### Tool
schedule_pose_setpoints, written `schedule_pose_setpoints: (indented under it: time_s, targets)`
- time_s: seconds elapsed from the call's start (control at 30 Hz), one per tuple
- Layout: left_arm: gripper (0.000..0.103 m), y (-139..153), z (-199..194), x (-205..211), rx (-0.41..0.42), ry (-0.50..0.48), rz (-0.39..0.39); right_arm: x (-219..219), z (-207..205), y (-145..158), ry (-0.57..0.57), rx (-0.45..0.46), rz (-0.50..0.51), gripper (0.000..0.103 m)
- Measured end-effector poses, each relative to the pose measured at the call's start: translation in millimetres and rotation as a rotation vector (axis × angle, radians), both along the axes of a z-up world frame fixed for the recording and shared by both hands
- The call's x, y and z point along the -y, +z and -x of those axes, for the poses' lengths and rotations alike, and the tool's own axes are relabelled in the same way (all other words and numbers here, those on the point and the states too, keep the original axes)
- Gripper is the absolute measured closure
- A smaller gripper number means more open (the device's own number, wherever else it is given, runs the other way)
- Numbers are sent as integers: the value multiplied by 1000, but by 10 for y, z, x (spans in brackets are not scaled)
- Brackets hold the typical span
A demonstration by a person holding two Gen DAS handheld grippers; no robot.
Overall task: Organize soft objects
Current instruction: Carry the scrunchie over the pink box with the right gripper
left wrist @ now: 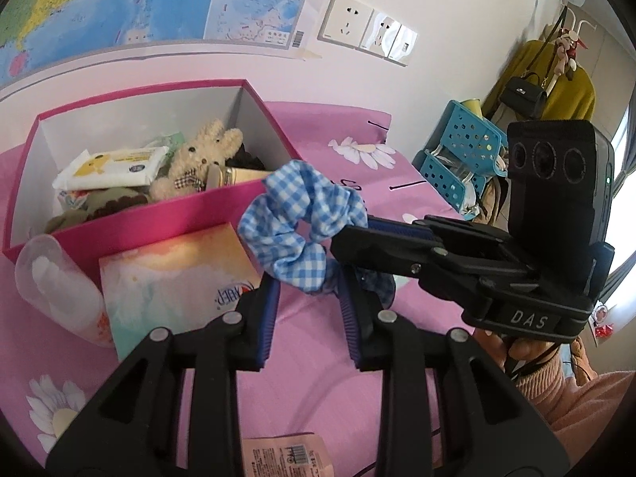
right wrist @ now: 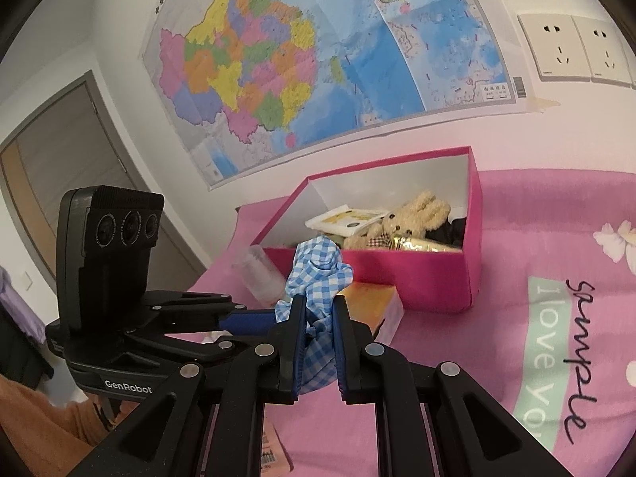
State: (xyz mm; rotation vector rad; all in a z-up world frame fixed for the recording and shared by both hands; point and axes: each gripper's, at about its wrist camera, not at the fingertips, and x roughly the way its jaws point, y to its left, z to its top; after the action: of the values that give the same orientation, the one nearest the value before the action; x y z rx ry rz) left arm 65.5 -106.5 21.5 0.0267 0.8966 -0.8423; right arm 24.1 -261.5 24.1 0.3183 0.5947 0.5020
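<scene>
A blue-and-white gingham scrunchie [left wrist: 302, 214] [right wrist: 318, 274] hangs above the pink bedsheet, just in front of an open pink box [left wrist: 159, 214] [right wrist: 397, 274]. Both grippers hold it. My left gripper [left wrist: 308, 278] [right wrist: 274, 318] pinches its lower edge between blue pads. My right gripper [left wrist: 342, 236] [right wrist: 318, 302] comes in from the side and is shut on another fold. Inside the box lie a beige plush rabbit [left wrist: 202, 155] [right wrist: 413, 214], a white tissue pack [left wrist: 115, 167] [right wrist: 346, 218] and other soft items.
A pastel tissue packet [left wrist: 175, 278] [right wrist: 373, 302] and a translucent cup [left wrist: 55, 278] [right wrist: 260, 274] lie against the box's near wall. A pink packet [left wrist: 286, 453] lies under the grippers. Blue perforated baskets [left wrist: 465, 151] stand beyond the bed's far edge. The wall runs close behind the box.
</scene>
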Motion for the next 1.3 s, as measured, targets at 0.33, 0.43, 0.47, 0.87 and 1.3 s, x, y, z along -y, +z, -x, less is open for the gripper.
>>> schedule_pose_setpoints:
  time_s: [0.33,0.43,0.47,0.87,1.3]
  targets:
    - [71,49,-166,66,24,19,-15,60,-134,79,-12,15,-6,91]
    - [71,57,-233,74,26,31,-22,77,-177,89,-17,19,-10,91]
    - [71,60,-249,77,26,32,-22,80,-187,91,-18,20,-13,91]
    - [71,127,-441,147,48,55,-40,124,-368,123,-32,26,-21,91]
    - [71,184,-609,249,70,75,-62,178,-590,172,-55,31,-22,91]
